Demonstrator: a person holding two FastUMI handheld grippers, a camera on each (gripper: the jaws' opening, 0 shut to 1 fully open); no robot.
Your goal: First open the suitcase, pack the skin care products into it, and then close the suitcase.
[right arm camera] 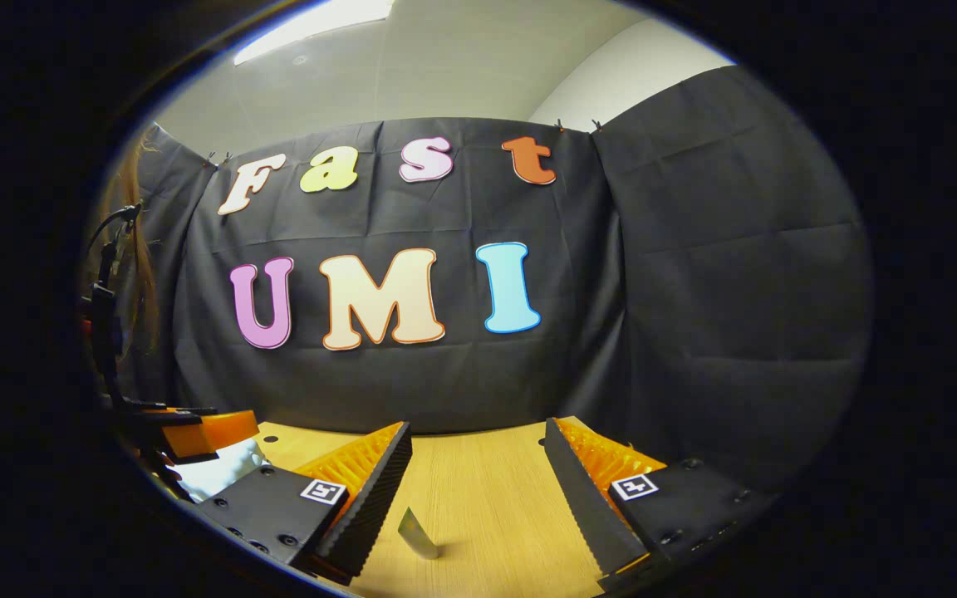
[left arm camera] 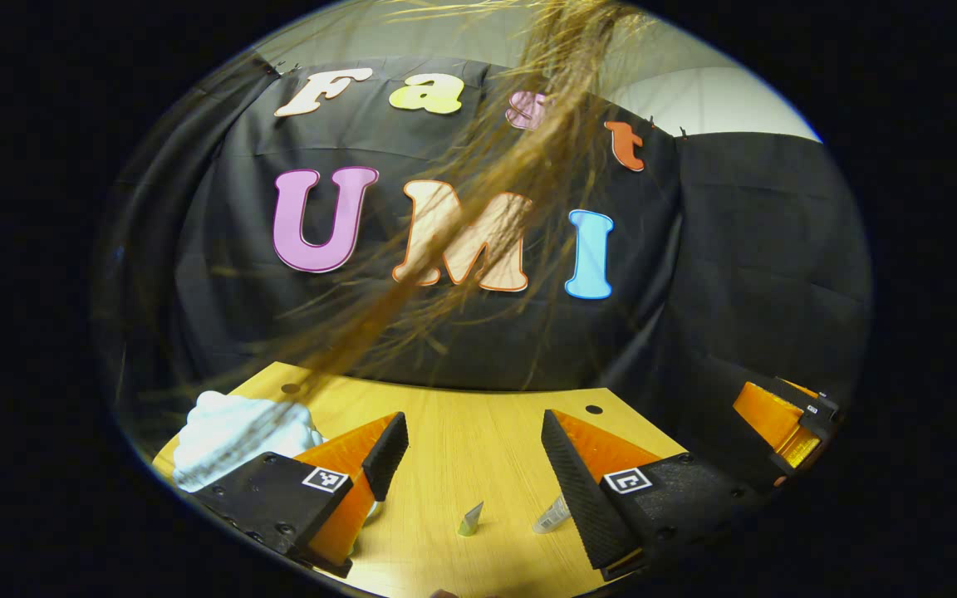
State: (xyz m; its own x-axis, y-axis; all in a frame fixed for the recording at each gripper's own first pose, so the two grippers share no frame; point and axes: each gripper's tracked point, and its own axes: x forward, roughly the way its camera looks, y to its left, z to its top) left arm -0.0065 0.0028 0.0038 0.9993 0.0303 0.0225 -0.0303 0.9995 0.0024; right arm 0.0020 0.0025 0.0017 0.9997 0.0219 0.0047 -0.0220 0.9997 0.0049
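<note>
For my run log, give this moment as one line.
left claw: open, empty | right claw: open, empty | tubes on table | white bag left | suitcase: unseen

The left tongs [left arm camera: 473, 461] are showing two wedge-shaped fingers with ridged gripping faces, each fixed to a matte black block studded with small dark screws and bearing a square black-and-white marker. The right tongs [right arm camera: 477, 473] are wearing the same build. Long light-brown strands of hair [left arm camera: 478, 208] are hanging across the left gripper view.
</note>
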